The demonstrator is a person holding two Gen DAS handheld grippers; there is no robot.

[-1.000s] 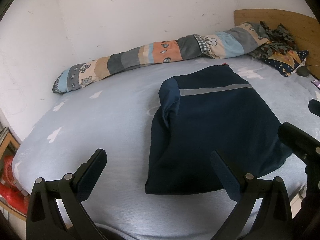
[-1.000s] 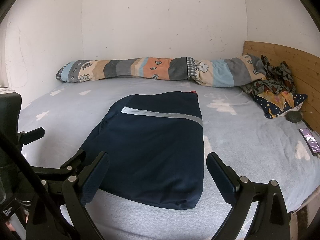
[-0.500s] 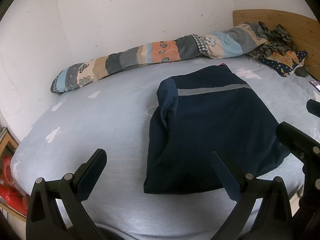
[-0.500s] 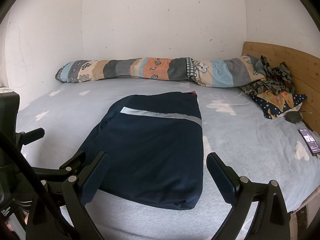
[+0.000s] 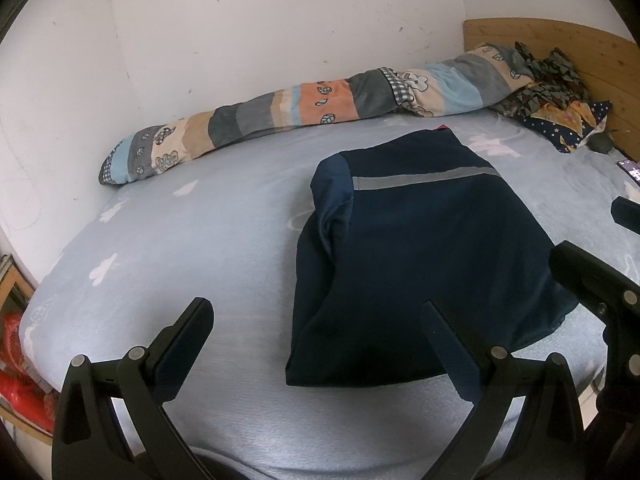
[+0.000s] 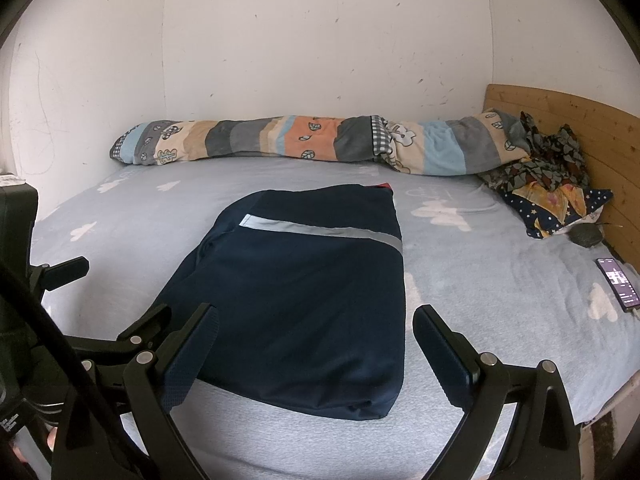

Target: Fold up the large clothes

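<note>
Left gripper (image 5: 316,320) gaped wide, empty, above near edge of folded navy garment (image 5: 420,256); right gripper (image 6: 314,330) likewise, touching nothing.

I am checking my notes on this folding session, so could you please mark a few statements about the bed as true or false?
1. The navy garment lies folded on the bed sheet. True.
2. The left tongs grip the garment. False: they are open and hold nothing.
3. A phone lies near the bed's right edge. True.
4. The right tongs are shut. False: open.
5. The long striped pillow lies on the garment. False: it lies along the wall.
</note>
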